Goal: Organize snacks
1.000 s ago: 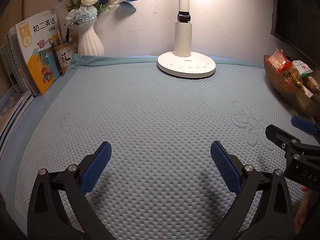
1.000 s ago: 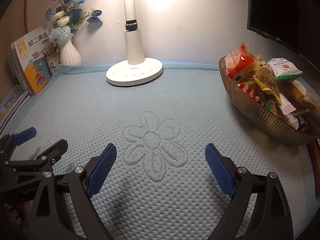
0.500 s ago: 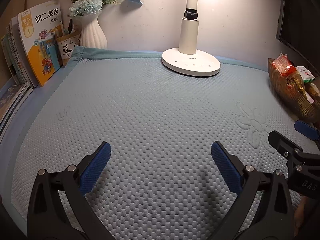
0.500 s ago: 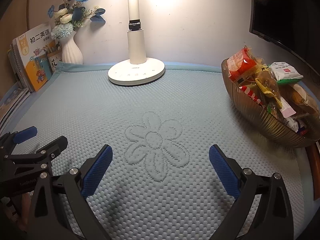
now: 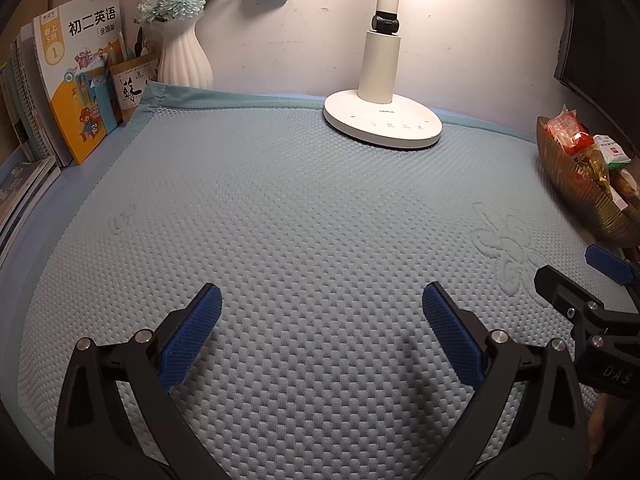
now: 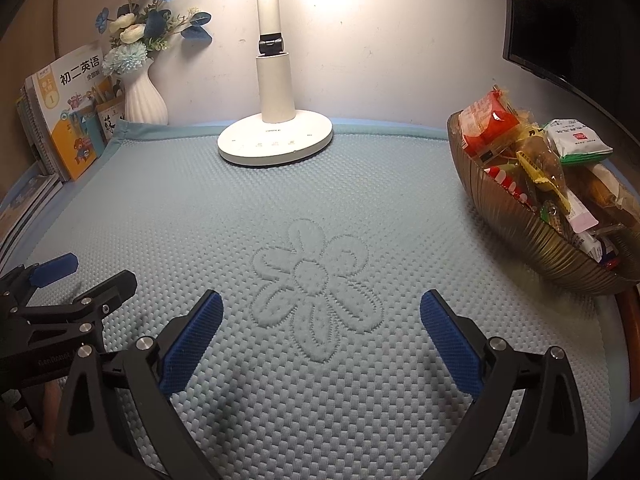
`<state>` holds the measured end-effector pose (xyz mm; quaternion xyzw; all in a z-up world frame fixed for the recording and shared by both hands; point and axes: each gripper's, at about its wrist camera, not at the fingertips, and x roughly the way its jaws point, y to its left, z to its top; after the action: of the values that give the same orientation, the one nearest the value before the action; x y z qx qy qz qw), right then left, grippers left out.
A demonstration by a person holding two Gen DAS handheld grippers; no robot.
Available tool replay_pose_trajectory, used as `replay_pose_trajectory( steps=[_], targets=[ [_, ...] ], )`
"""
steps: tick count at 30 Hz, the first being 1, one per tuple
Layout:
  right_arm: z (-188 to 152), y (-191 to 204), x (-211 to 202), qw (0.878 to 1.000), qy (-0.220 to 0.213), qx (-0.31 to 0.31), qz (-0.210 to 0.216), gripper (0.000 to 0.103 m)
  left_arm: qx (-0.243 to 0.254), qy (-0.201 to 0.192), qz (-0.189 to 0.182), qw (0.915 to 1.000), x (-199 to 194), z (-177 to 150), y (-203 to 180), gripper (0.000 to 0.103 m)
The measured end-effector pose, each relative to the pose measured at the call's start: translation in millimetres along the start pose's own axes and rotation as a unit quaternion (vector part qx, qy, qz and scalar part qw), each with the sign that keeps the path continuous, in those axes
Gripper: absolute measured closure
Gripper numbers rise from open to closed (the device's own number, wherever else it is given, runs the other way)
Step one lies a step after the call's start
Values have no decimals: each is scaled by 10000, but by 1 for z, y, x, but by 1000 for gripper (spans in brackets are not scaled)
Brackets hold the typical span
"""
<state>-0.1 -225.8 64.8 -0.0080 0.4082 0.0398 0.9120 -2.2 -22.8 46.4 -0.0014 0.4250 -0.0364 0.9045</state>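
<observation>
Right claw [image 6: 320, 320], jaws wide and empty, lies nearer the snack bowl [image 6: 532, 236] to its right; left claw [image 5: 318, 314] equally wide, empty.

This looks like a study desk in a home. A pale blue quilted mat [image 6: 200, 216] with a stitched flower covers the surface; a white desk lamp [image 6: 275, 136] stands lit against a scuffed wall. Chinese school textbooks [image 5: 76, 92] lean at the left beside a white ribbed vase of artificial flowers [image 5: 185, 60]. A ribbed amber bowl [image 6: 516, 220] holds packaged snacks [image 6: 520, 148], under a dark screen [image 6: 568, 16].
</observation>
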Motion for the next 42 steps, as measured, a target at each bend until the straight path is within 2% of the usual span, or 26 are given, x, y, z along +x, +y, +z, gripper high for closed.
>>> replay_pose_trajectory(
  steps=[16, 42],
  targets=[
    [-1, -2, 2, 10000, 71, 46, 40, 5, -194, 83, -43, 9998, 2, 2, 3, 3],
    [0, -5, 7, 9998, 174, 20, 122, 5, -73, 196, -10, 9998, 5, 2, -2, 3]
  ],
)
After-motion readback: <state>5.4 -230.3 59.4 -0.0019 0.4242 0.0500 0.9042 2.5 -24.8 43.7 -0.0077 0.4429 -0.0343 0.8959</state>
